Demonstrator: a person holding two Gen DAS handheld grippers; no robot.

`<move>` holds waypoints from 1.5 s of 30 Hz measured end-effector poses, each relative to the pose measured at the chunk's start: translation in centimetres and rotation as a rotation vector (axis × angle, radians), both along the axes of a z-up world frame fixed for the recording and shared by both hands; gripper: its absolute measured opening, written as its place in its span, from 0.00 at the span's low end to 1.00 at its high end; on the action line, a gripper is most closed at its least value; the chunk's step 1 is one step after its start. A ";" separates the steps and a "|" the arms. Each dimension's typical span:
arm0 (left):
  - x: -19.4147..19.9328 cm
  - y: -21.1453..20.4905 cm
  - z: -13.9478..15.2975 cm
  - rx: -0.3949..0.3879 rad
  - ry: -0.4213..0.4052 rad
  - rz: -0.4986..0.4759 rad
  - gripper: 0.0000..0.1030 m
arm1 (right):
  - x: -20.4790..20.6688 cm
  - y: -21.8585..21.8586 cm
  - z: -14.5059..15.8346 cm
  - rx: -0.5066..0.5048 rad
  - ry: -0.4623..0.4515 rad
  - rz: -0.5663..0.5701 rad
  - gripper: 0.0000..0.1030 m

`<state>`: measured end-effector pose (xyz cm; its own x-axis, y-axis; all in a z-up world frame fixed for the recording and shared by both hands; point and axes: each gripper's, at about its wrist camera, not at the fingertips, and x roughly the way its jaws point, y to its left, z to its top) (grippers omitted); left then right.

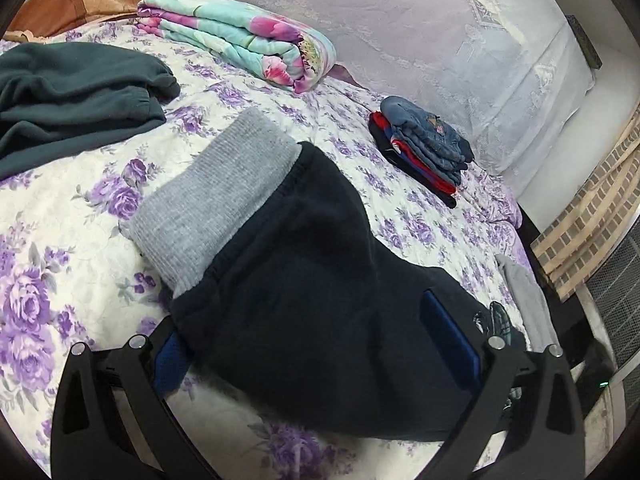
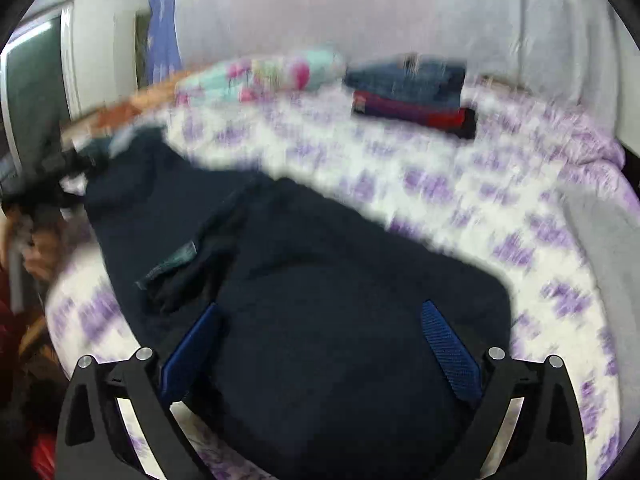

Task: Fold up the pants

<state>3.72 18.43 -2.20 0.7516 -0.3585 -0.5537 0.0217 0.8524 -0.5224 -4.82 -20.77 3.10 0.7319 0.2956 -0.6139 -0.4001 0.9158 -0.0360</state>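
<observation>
We're over the bed [image 1: 80, 216] with its purple-flowered cover, and the dark navy pants [image 1: 304, 280] lie spread across it, grey waistband [image 1: 212, 196] toward the far side. Our left gripper [image 1: 316, 344] has its jaws spread wide, the cloth lying between the blue pads [image 1: 448, 332], though we cannot tell whether they press on it. Our right gripper [image 2: 320, 344] gapes fully open over the pants [image 2: 320, 288], gripping nothing, while a stack of folded clothes [image 1: 424, 152] sits well apart near the curtain.
</observation>
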 end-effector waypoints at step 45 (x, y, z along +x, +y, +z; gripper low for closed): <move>-6.2 -19.9 14.7 0.457 -0.442 -0.132 0.15 | -1.6 -17.4 -0.8 0.268 -0.053 -0.369 0.96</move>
<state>-2.43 -1.47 12.48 0.9094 -0.2651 -0.3205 0.2716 0.9621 -0.0251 -6.41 -38.17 2.30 0.8462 0.1524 -0.5107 -0.0493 0.9765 0.2098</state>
